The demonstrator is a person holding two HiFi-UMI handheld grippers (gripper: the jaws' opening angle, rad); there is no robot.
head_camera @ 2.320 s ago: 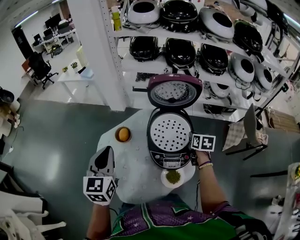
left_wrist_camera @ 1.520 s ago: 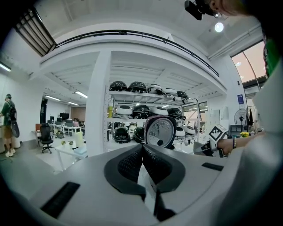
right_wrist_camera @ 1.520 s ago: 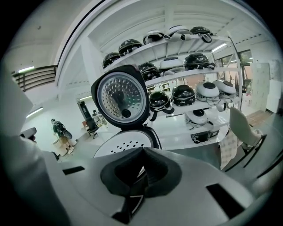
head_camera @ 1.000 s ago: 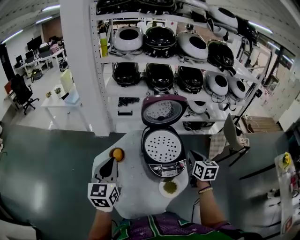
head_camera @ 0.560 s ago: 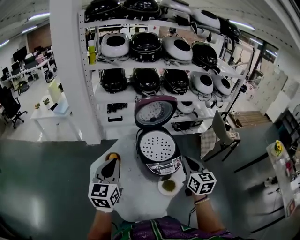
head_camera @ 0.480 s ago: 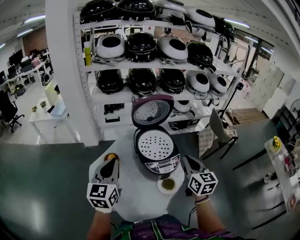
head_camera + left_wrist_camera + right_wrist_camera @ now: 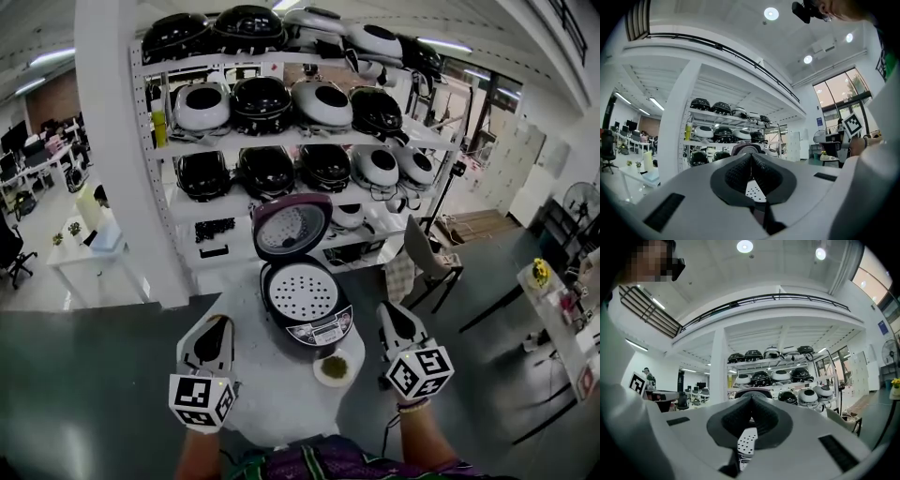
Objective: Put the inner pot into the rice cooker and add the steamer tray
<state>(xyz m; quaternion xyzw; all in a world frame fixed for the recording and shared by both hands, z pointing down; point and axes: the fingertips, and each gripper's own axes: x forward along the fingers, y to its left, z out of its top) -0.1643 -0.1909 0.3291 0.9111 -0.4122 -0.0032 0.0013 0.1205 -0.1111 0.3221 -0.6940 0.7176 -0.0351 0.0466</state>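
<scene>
A: Both grippers have drawn back from the cooker. Our right gripper (image 7: pixel 387 317), earlier against the cooker's right side, now hangs to its near right, and our left gripper (image 7: pixel 217 326) sits higher at the near left.

B: Head view first. Where is the steamer tray?

A: It's seated in the open rice cooker (image 7: pixel 323 330). The white perforated steamer tray (image 7: pixel 298 292) fills the mouth, and the lid (image 7: pixel 292 226) stands up behind it. We can't see the inner pot, so we judge it lies under the tray.

B: Other containers?

A: A small dish (image 7: pixel 335 367) of something green sits just near of the cooker on the round table (image 7: pixel 281 403). The far shelves (image 7: pixel 272 137) carry many more cookers.

B: Left gripper view?

A: Our left gripper (image 7: pixel 751 161) has its pads pressed together on nothing. The tray's holes (image 7: pixel 753 190) show below them.

B: Right gripper view?

A: The same. Our right gripper (image 7: pixel 751 406) has its fingers closed and empty, with the tray (image 7: pixel 746 441) ahead.

B: And if we had to reseat anything?

A: The tray looks thin, stiff and light, so we'd pinch its rim and keep it level. The pot is likely heavier and smooth-walled, so we'd take it at the lip.
</scene>
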